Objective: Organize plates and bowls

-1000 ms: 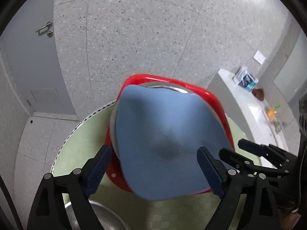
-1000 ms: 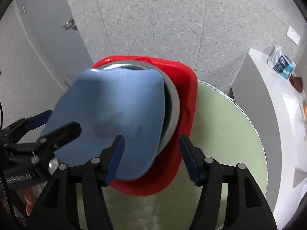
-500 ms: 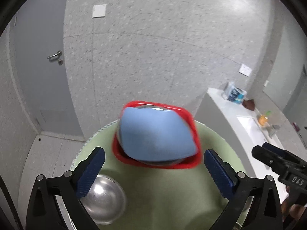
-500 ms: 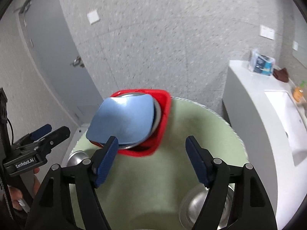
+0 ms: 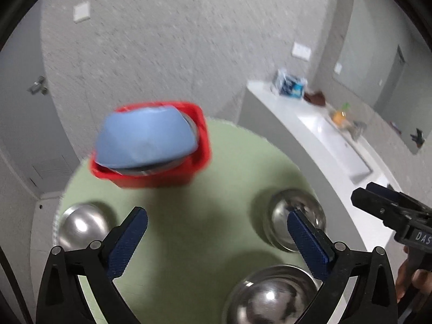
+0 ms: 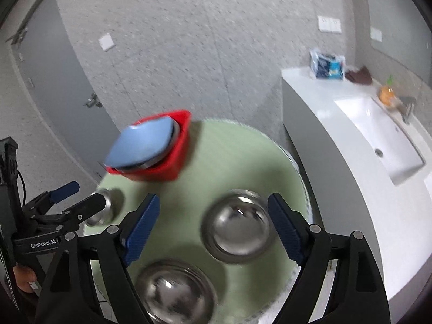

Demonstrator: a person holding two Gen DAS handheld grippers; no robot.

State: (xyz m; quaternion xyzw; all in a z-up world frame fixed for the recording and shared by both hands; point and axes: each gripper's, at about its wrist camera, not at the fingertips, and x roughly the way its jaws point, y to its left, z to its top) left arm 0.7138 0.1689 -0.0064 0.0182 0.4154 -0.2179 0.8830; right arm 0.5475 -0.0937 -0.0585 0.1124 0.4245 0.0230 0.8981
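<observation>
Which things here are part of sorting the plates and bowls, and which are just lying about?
Job:
blue plate
red bin
three loose steel bowls

Lying about:
blue packet
brown cloth
orange bottle

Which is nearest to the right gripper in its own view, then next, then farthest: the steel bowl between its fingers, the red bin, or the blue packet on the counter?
1. Steel bowl, between the right gripper's fingers.
2. Red bin, at the table's far left.
3. Blue packet, on the far counter, upper right.
</observation>
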